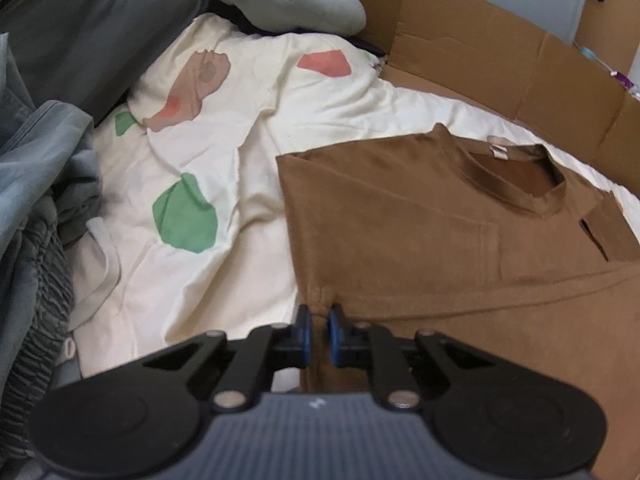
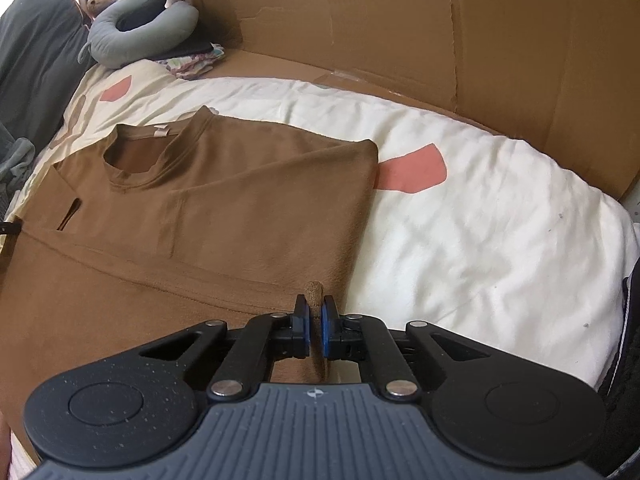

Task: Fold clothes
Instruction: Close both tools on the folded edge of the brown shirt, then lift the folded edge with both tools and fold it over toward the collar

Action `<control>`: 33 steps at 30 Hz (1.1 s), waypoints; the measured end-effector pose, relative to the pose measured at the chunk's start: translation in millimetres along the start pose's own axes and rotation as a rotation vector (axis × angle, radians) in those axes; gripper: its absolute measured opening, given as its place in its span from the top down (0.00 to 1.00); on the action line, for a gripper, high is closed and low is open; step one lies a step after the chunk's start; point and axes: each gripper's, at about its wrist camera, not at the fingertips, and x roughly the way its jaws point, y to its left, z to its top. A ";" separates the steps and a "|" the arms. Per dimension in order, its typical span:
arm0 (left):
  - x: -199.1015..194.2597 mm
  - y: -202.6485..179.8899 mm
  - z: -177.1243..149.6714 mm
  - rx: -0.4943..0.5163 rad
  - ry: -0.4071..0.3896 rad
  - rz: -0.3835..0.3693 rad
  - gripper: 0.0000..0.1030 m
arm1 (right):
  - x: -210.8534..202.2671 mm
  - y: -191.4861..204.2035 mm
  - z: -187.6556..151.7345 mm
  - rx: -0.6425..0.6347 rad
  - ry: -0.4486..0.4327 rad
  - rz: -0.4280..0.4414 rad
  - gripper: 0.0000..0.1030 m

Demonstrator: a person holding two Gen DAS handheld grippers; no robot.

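Observation:
A brown T-shirt point(image 1: 420, 232) lies flat on the cream bedspread point(image 1: 224, 184), neck hole at the far end and both sides folded inward. In the left wrist view my left gripper point(image 1: 319, 316) is shut on the shirt's near left edge, a pinch of brown cloth between the blue pads. The right wrist view shows the same brown T-shirt point(image 2: 240, 208) with my right gripper point(image 2: 316, 307) shut on its near right edge; a small tuft of cloth sticks up between the pads. The cream bedspread point(image 2: 480, 240) stretches away to the right.
A cardboard wall point(image 2: 440, 32) rings the far side of the bed. A grey neck pillow point(image 2: 136, 28) and a soft toy lie at the far left. Grey-blue clothes point(image 1: 36, 208) are heaped at the left, beside a dark pillow point(image 1: 92, 20).

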 end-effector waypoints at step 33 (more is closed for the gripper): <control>-112.3 -7.9 39.7 -0.099 -0.228 0.023 0.94 | -95.2 9.7 37.7 0.028 -0.189 -0.007 0.96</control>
